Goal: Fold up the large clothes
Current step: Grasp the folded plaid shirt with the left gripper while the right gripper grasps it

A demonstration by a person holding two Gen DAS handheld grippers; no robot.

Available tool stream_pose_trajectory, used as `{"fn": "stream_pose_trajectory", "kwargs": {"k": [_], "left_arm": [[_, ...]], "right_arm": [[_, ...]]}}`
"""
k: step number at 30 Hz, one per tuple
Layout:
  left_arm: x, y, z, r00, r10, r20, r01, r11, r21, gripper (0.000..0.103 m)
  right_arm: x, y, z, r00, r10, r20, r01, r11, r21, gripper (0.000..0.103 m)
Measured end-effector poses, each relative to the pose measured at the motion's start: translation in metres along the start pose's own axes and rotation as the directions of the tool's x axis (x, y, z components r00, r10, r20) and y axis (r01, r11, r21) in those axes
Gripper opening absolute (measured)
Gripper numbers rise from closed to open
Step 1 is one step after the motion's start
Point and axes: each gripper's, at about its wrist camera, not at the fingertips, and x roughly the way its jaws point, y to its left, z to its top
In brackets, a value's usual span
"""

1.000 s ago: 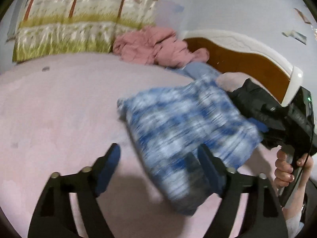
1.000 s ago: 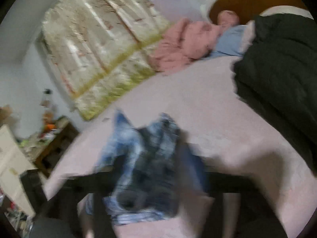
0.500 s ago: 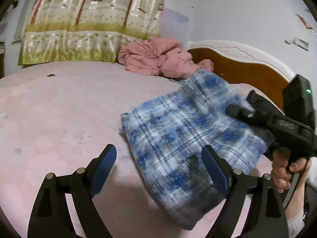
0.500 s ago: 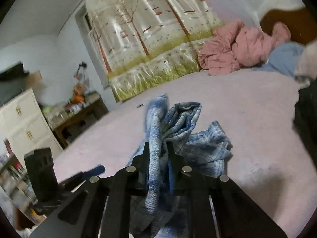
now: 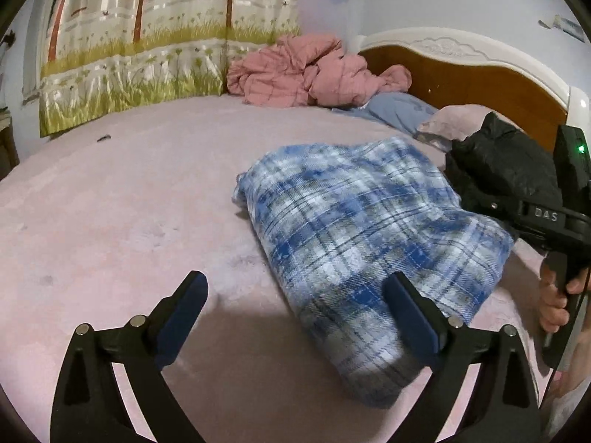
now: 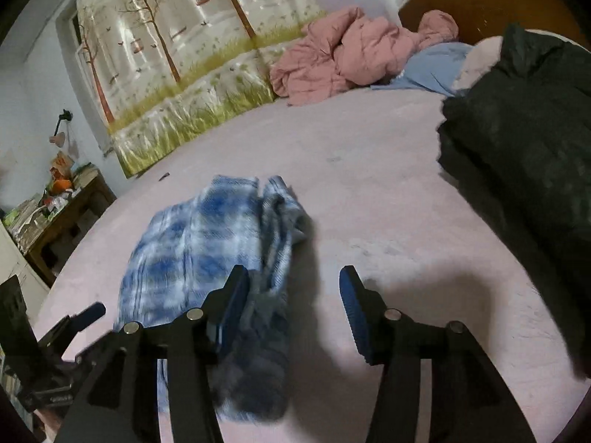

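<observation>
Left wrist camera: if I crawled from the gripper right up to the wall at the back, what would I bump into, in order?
Left gripper → plaid garment → blue pillow → pink blanket → curtain.

Tree-print curtain (image 5: 147, 55), wooden headboard (image 5: 461, 85) (white-trimmed), pale walls

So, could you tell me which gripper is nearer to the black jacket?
Right. The right gripper hovers beside the black jacket; the left gripper is on the blue plaid garment's far side.
</observation>
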Motion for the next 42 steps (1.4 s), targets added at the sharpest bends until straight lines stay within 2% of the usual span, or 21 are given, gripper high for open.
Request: {"fn": "stream_pose_trajectory", "kwargs": {"k": [4, 6, 8, 9, 10, 13, 14, 17, 19, 21, 22, 24, 27, 29, 30, 32, 33, 34, 35, 37, 42], "left_arm": [[-0.019, -0.007, 0.001, 0.994, -0.065, 0.088, 0.062, 0.997, 0.038, 0.096], [-0.02, -0.016, -0.002, 0.995, -0.062, 0.084, 0.055, 0.995, 0.081, 0.096], [-0.014, -0.024, -0.006, 0.998, -0.036, 0.046, 0.03, 0.992, 0.121, 0.096], [-0.01, -0.028, -0.008, 1.0, -0.019, 0.022, 0.016, 0.99, 0.141, 0.097], [-0.008, -0.032, -0.01, 1.0, 0.005, 0.019, -0.008, 0.987, 0.16, 0.097], [-0.015, -0.037, -0.011, 0.999, 0.01, 0.054, -0.02, 0.982, 0.187, 0.096], [-0.016, -0.036, -0.011, 0.998, 0.004, 0.057, -0.015, 0.983, 0.183, 0.096], [-0.017, -0.023, 0.0, 0.997, -0.052, 0.062, 0.045, 0.993, 0.107, 0.096], [-0.015, -0.003, 0.013, 0.992, -0.101, 0.07, 0.104, 0.994, -0.034, 0.103], [-0.008, 0.018, 0.021, 0.989, -0.125, 0.084, 0.139, 0.971, -0.196, 0.103], [-0.001, 0.029, 0.026, 0.985, -0.149, 0.083, 0.166, 0.946, -0.278, 0.103], [0.017, 0.041, 0.03, 0.974, -0.222, 0.037, 0.22, 0.909, -0.353, 0.103], [0.042, 0.042, 0.021, 0.955, -0.292, -0.041, 0.255, 0.888, -0.384, 0.103], [0.061, 0.042, 0.01, 0.923, -0.367, -0.118, 0.29, 0.863, -0.413, 0.102], [0.068, 0.044, 0.005, 0.909, -0.395, -0.132, 0.302, 0.843, -0.445, 0.103], [0.064, 0.043, 0.0, 0.915, -0.389, -0.105, 0.31, 0.847, -0.432, 0.1], [0.062, 0.038, 0.0, 0.916, -0.389, -0.103, 0.318, 0.857, -0.406, 0.083], [0.062, 0.031, -0.002, 0.909, -0.403, -0.103, 0.338, 0.86, -0.383, 0.072], [0.058, 0.026, -0.003, 0.916, -0.389, -0.097, 0.332, 0.872, -0.359, 0.066], [0.049, 0.022, -0.003, 0.921, -0.385, -0.061, 0.347, 0.882, -0.319, 0.053], [0.033, 0.018, -0.005, 0.914, -0.405, -0.01, 0.387, 0.881, -0.273, 0.046]], "right_arm": [[-0.038, 0.006, -0.01, 0.994, 0.106, 0.017, -0.106, 0.994, -0.024, 0.053], [-0.048, 0.011, -0.019, 0.983, 0.182, 0.011, -0.181, 0.983, -0.031, 0.053], [-0.043, 0.019, -0.029, 0.991, 0.132, -0.017, -0.132, 0.99, -0.047, 0.053], [-0.036, 0.021, -0.036, 0.997, 0.063, -0.038, -0.066, 0.995, -0.068, 0.053], [-0.029, 0.02, -0.042, 0.998, 0.031, -0.056, -0.035, 0.997, -0.075, 0.054], [-0.022, 0.007, -0.047, 0.995, 0.077, -0.067, -0.078, 0.997, -0.002, 0.054], [-0.024, 0.008, -0.045, 0.995, 0.073, -0.064, -0.074, 0.997, -0.013, 0.054], [-0.038, 0.019, -0.036, 0.998, 0.054, -0.012, -0.055, 0.995, -0.084, 0.054], [-0.045, 0.02, -0.024, 0.994, 0.103, 0.027, -0.101, 0.993, -0.056, 0.061], [-0.043, 0.018, -0.014, 0.991, 0.122, 0.06, -0.122, 0.993, -0.001, 0.083], [-0.039, 0.016, -0.01, 0.99, 0.119, 0.075, -0.122, 0.992, 0.027, 0.095], [-0.022, 0.013, -0.004, 0.991, 0.128, 0.044, -0.131, 0.988, 0.077, 0.096], [0.013, 0.008, -0.006, 0.976, 0.209, -0.063, -0.199, 0.971, 0.136, 0.096], [0.034, 0.001, -0.015, 0.955, 0.273, -0.119, -0.249, 0.951, 0.182, 0.092], [0.037, 0.002, -0.02, 0.958, 0.266, -0.112, -0.246, 0.955, 0.162, 0.09], [0.034, 0.008, -0.024, 0.956, 0.275, -0.105, -0.262, 0.957, 0.124, 0.072], [0.034, 0.012, -0.026, 0.961, 0.261, -0.095, -0.252, 0.963, 0.1, 0.071], [0.032, 0.016, -0.029, 0.97, 0.23, -0.079, -0.225, 0.972, 0.071, 0.062], [0.029, 0.02, -0.031, 0.977, 0.203, -0.066, -0.2, 0.979, 0.043, 0.054], [0.019, 0.03, -0.034, 0.987, 0.157, -0.033, -0.158, 0.987, -0.021, 0.049], [-0.002, 0.043, -0.036, 0.992, 0.12, 0.024, -0.118, 0.99, -0.083, 0.044]]}}
